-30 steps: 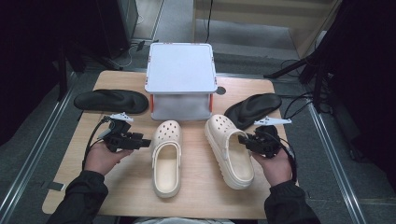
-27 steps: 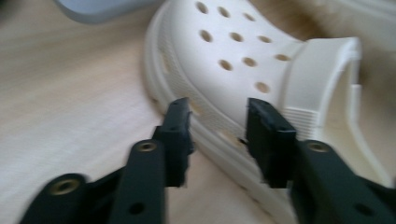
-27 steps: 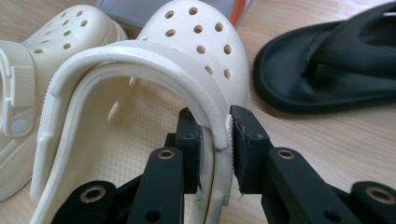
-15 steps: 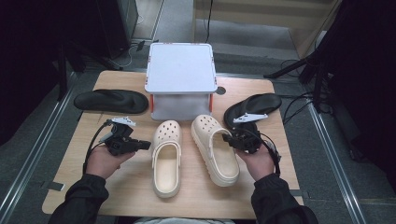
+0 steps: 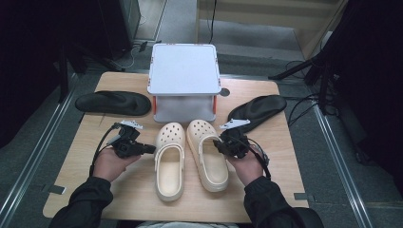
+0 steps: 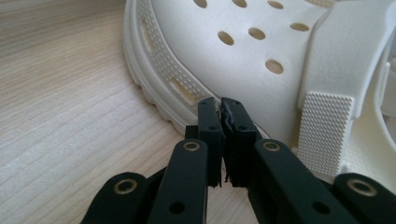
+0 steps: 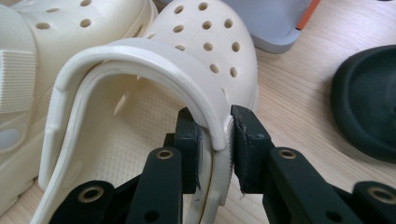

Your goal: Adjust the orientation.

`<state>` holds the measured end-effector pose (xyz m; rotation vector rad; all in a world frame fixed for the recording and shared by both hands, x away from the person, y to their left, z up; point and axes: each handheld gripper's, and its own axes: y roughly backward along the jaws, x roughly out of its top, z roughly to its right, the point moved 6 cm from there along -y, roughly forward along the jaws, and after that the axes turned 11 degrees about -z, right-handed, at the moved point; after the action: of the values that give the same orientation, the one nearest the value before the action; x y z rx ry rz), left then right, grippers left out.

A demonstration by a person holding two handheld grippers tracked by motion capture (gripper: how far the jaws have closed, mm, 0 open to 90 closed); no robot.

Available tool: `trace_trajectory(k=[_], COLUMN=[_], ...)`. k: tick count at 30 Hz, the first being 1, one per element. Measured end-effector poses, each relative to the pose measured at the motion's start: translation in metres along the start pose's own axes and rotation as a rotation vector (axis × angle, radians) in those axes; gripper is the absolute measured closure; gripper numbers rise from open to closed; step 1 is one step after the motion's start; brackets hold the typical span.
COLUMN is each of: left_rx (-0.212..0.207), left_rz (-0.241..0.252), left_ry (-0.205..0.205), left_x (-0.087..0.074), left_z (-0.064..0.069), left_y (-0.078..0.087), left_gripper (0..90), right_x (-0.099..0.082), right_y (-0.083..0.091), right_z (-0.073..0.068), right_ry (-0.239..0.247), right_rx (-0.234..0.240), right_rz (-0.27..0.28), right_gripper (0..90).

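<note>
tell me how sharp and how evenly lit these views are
High view: table lit, surroundings nearly black, slightly soft. Left gripper view: clog crisp and bright, nearest arms of the left gripper blurred. Right gripper view: right gripper and strap sharp, black sandal softer.

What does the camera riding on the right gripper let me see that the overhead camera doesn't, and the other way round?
The right gripper view alone shows the grip up close: the right gripper has one jaw inside and one outside the side wall of the right clog, pressed on the wall and strap.

The high view alone shows the whole table, the white box, the left black sandal, both hands, and the left gripper, shut beside the left clog.

Both show the two cream clogs side by side, the right black sandal and the wooden tabletop.
</note>
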<state>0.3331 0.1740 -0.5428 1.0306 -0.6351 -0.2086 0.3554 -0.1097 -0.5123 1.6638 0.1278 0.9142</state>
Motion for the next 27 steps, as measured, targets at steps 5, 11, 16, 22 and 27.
trace_trajectory(k=[5, 11, 16, 22, 27], left_rx=[-0.024, -0.026, -0.063, -0.058, -0.072], left_rz=[0.0, 0.0, -0.009, -0.011, -0.029], left_ry=[0.007, 0.005, -0.011, -0.021, -0.018], left_x=[0.0, 0.0, -0.002, -0.003, -0.003], left_z=[-0.002, -0.001, 0.008, 0.014, 0.01], left_y=[-0.001, -0.001, -0.005, -0.007, -0.004], left_gripper=[86.8, 87.7, 87.1, 87.5, 84.3], right_x=[0.001, -0.003, -0.004, -0.005, -0.007], right_y=[-0.006, -0.007, -0.007, -0.007, -0.007], right_z=[-0.012, -0.015, -0.014, -0.011, -0.008], right_ry=[0.028, 0.039, 0.032, 0.039, 0.016], right_rx=[0.008, 0.017, 0.042, 0.069, 0.12], right_rz=[0.001, 0.009, 0.028, 0.037, 0.068], right_gripper=[73.7, 73.0, 72.6, 71.2, 65.9])
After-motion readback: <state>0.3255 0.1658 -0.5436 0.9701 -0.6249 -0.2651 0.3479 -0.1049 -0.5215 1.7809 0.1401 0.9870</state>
